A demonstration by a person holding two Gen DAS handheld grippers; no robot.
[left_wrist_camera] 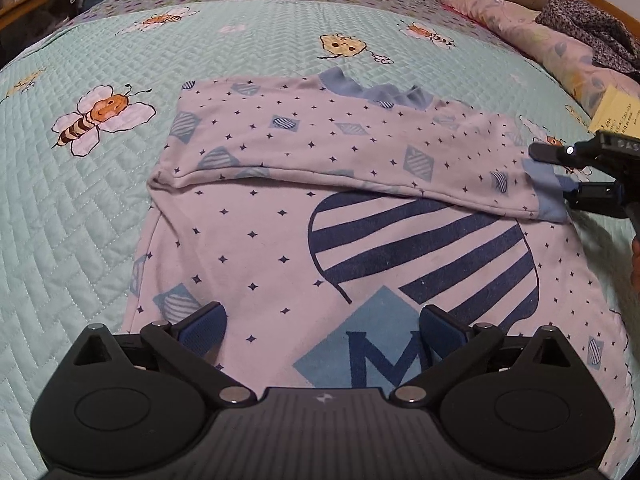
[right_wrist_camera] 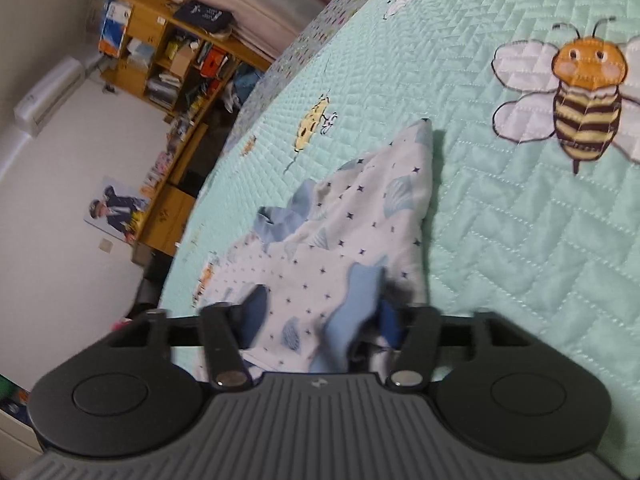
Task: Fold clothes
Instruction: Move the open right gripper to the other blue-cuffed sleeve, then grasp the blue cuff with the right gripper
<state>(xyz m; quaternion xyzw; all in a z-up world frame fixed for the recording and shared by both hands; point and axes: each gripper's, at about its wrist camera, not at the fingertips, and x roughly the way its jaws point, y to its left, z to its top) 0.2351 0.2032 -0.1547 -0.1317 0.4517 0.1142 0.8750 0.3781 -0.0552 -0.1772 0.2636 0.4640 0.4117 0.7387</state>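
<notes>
A pale long-sleeved shirt (left_wrist_camera: 256, 248) with a striped navy heart and a letter M lies flat on the bed. One sleeve (left_wrist_camera: 360, 148) is folded across its chest, with the blue cuff (left_wrist_camera: 546, 200) at the right. My left gripper (left_wrist_camera: 322, 314) hovers open over the shirt's lower part, nothing between its fingers. My right gripper (left_wrist_camera: 554, 172) comes in from the right edge at that cuff. In the right wrist view the cuff (right_wrist_camera: 356, 300) is bunched up between the right gripper's (right_wrist_camera: 320, 314) pads, which have closed in on it.
The shirt rests on a mint quilt (left_wrist_camera: 80, 220) printed with bees. A floral pillow (left_wrist_camera: 540, 40), dark patterned clothing (left_wrist_camera: 588, 28) and a yellow paper (left_wrist_camera: 616, 112) lie at the far right. Wooden shelves (right_wrist_camera: 172, 60) stand beyond the bed's edge.
</notes>
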